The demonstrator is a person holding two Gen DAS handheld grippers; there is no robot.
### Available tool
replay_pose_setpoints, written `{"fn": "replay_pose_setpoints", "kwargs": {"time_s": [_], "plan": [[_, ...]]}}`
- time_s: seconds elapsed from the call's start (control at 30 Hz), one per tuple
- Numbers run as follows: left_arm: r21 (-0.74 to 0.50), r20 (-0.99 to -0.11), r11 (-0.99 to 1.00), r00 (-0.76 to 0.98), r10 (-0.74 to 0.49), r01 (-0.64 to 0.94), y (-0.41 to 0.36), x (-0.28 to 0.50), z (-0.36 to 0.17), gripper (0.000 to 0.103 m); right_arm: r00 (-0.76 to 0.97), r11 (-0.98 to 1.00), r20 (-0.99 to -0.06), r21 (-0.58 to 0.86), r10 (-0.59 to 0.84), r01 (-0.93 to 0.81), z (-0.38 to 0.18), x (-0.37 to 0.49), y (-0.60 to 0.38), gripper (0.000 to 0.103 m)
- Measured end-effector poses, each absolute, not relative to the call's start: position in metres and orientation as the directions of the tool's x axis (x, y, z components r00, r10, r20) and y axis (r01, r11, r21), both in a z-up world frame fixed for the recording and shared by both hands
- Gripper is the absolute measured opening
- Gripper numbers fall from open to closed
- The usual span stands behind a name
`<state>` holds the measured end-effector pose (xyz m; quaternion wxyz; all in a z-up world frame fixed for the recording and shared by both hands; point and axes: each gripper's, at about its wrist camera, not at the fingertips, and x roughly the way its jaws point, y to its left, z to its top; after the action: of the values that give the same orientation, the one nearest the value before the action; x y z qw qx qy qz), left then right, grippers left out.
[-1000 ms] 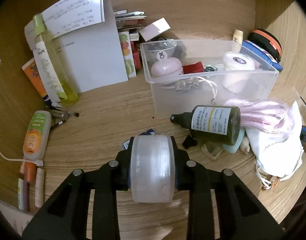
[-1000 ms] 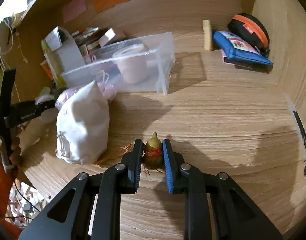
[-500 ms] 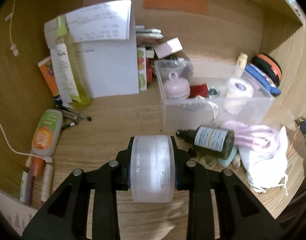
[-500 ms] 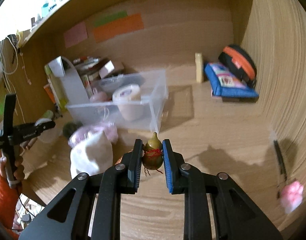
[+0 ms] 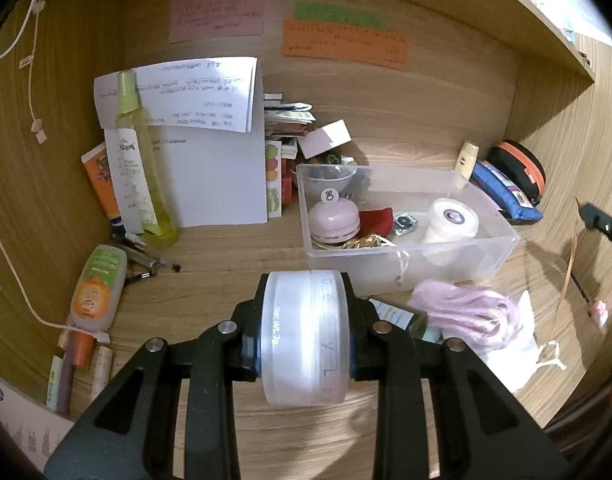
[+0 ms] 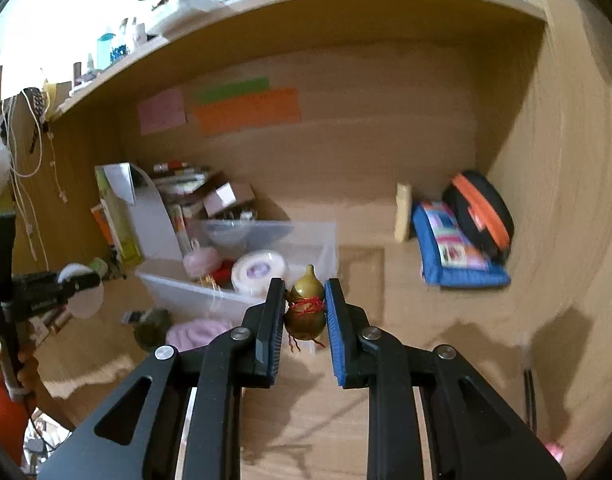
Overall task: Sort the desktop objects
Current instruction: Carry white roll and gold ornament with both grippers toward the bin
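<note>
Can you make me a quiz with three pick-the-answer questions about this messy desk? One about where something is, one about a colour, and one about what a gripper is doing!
1. Where is the pink round case?
A. inside the clear bin
B. on the top shelf
C. under the blue pouch

2. What colour is the thread tied around the little gourd?
A. blue
B. red
C. white

3. What is the left gripper doing?
A. hanging open with nothing in it
B. squeezing a pen
C. clamped on a frosted round jar

Answers:
1 A, it sits among the other things within the bin's walls.
2 B, a red thread wraps the gourd's waist.
3 C, the jar fills the gap between the two fingers.
</note>
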<state>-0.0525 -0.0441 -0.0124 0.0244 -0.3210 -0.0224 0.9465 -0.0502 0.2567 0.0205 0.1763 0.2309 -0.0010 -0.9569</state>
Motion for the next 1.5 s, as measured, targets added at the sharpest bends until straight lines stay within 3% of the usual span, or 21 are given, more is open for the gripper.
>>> {"fn": "replay_pose_setpoints", "kwargs": {"time_s": [0.57,1.13,1.5], "plan": [[-0.101,-0.597,-0.992,-0.793,0.117,-0.071,-0.03,-0.093,0.01,0.029,-0.824,-0.903,-0.392,0.05,-0.41,0.426,0.049,-0.113,0.21,0.018],[-0.143,-0.668,-0.98,-0.717,0.199,-0.138,-0.011,-0.173,-0.002,0.029,-0.746,-0.896,-0.518,0.098,-0.418,0.433,0.004,-0.207,0.203,0.018],[-0.096,-0.736,-0.985,-0.656,0.167,-0.143,0.008,-0.205,-0.03,0.029,-0.67,-0.884,-0.614,0.105,-0.417,0.455,-0.039,-0.226,0.2,0.018]]}}
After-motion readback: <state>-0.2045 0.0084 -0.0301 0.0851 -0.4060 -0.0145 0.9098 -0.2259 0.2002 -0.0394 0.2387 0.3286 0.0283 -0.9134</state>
